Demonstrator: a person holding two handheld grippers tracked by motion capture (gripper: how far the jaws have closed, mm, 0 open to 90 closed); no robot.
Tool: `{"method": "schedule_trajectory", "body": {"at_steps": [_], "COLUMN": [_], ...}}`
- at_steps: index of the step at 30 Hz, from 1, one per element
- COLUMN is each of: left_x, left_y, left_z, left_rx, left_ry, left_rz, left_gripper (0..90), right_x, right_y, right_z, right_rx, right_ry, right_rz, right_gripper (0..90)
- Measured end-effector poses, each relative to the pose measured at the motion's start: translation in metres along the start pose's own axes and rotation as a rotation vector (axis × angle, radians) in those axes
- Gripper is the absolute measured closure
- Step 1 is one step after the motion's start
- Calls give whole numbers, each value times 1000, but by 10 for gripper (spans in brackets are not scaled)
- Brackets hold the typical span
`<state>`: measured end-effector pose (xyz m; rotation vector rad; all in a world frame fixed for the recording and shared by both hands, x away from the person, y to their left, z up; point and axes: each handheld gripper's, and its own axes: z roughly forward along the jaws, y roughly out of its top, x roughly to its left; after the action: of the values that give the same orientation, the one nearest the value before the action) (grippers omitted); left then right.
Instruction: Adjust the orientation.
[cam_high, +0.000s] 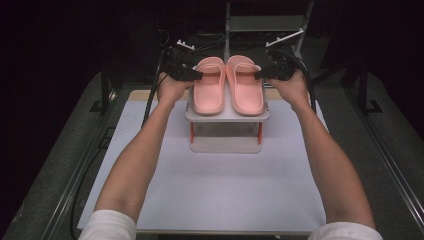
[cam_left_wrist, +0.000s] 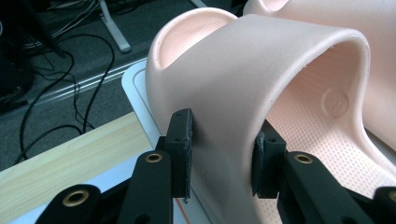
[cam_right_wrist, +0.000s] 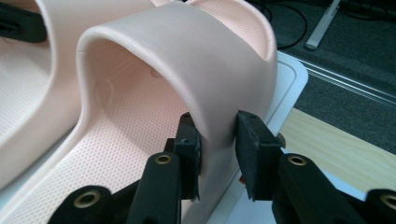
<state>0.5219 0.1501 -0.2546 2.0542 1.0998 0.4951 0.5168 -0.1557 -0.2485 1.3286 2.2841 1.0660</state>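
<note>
Two pink slippers stand side by side on a small white rack (cam_high: 227, 117). My left gripper (cam_high: 200, 76) comes in from the left and is shut on the left slipper (cam_high: 209, 95). In the left gripper view its pads (cam_left_wrist: 183, 149) press the outer side wall of the strap of that slipper (cam_left_wrist: 261, 65) from outside and inside. My right gripper (cam_high: 258, 76) comes in from the right at the right slipper (cam_high: 246, 92). In the right gripper view its pads (cam_right_wrist: 250, 149) sit against both faces of that slipper's strap wall (cam_right_wrist: 187, 51), one inside, one outside.
The rack stands at the far middle of a white table top (cam_high: 225, 190) with a wooden strip (cam_right_wrist: 336, 149) along its far edge. Cables (cam_left_wrist: 88, 74) and a metal stand leg (cam_left_wrist: 114, 28) lie on the dark floor beyond. The person's forearms span the table's sides.
</note>
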Motion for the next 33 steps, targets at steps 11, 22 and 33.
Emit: {"method": "schedule_trajectory", "body": {"at_steps": [11, 22, 33], "left_x": [0, 1, -1], "left_y": [-3, -4, -3], "left_z": [-1, -2, -2], "left_rx": [-13, -13, -19], "left_ry": [-7, -21, -25], "left_rz": [6, -4, -7], "left_gripper": [629, 631, 626], "right_x": [1, 3, 5], "right_y": [-1, -3, -5], "right_z": [0, 0, -1], "right_rx": [-16, -25, -30], "right_ry": [23, 42, 65], "right_rz": [43, 64, 73], "right_gripper": [626, 619, 621]}}
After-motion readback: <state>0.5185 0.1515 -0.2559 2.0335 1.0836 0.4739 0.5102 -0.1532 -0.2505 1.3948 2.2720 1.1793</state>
